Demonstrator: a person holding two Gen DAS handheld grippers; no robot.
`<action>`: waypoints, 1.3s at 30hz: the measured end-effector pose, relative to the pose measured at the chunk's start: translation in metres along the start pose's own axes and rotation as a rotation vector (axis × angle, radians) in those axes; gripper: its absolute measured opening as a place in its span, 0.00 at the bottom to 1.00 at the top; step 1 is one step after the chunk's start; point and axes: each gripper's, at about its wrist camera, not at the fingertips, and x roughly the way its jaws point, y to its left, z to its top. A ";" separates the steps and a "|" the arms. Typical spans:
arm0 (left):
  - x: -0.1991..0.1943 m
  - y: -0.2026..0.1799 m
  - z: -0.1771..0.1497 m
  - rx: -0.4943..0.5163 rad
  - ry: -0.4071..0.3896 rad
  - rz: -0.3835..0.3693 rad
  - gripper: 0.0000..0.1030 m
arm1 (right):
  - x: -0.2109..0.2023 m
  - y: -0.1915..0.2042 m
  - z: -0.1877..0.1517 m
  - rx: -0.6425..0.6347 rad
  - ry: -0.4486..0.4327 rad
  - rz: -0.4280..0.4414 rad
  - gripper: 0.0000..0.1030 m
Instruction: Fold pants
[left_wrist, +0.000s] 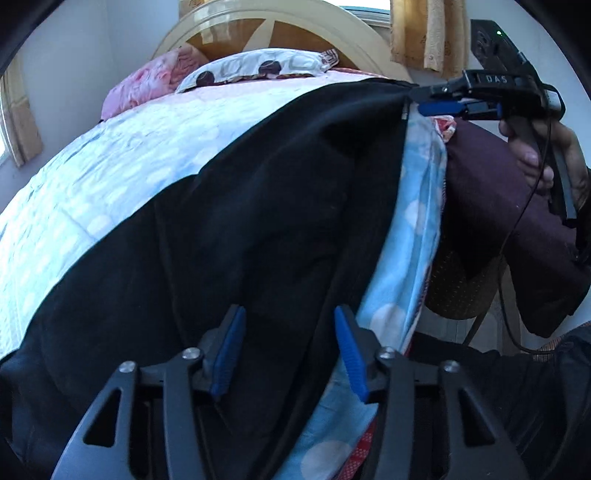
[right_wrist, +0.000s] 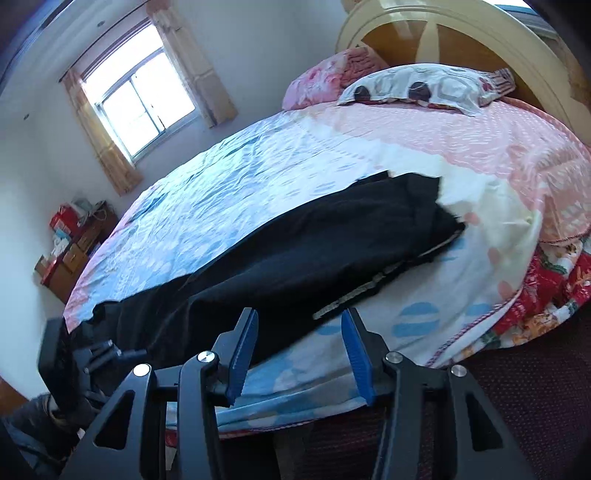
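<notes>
Left gripper sits right over the near end of the black pants, jaws half apart with cloth between them, but I can't tell if they're pinching it. Right gripper hangs half open on nothing at the bed edge, beside the pants, which run lengthwise toward the pillows.
</notes>
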 end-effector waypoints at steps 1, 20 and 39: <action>-0.002 0.001 -0.001 -0.008 -0.003 0.000 0.46 | -0.001 -0.005 0.003 0.016 -0.011 -0.006 0.48; -0.009 0.017 -0.013 -0.091 -0.016 -0.062 0.10 | 0.001 -0.063 0.051 0.208 -0.022 -0.074 0.28; -0.004 0.017 -0.015 -0.066 -0.039 -0.075 0.17 | -0.013 -0.048 0.109 0.076 -0.072 -0.143 0.01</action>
